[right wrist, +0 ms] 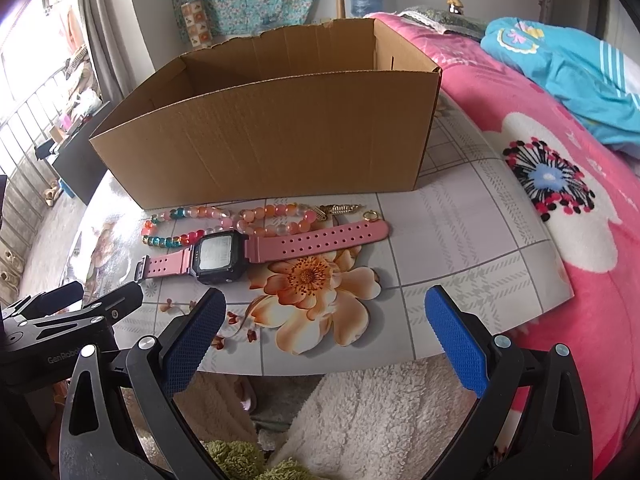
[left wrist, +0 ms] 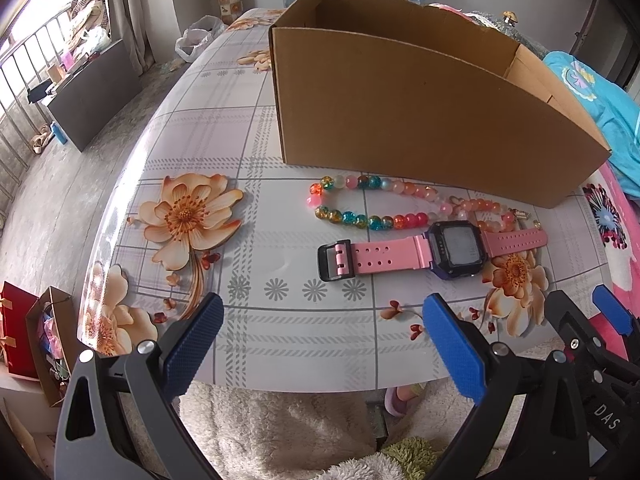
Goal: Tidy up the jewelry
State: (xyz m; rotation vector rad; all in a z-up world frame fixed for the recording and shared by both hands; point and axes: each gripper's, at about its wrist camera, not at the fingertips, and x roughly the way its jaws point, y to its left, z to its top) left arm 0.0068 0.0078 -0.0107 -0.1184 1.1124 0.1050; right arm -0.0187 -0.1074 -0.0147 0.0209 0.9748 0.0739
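Box interior hidden from both cams; small gold bits by bead strand too tiny to ID. Pink watch flat just in front of beads, near box. Floral tablecloth, pink blanket beside. Left gripper & right gripper wide, holding nothing.

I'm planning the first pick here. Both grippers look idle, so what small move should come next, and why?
Probably ease the right hand-held gripper forward and down toward the pink watch. Both grippers hang open and empty at the table's near edge, the watch lies flat nearest them, in front of the bead necklace, and the open cardboard box waits behind.
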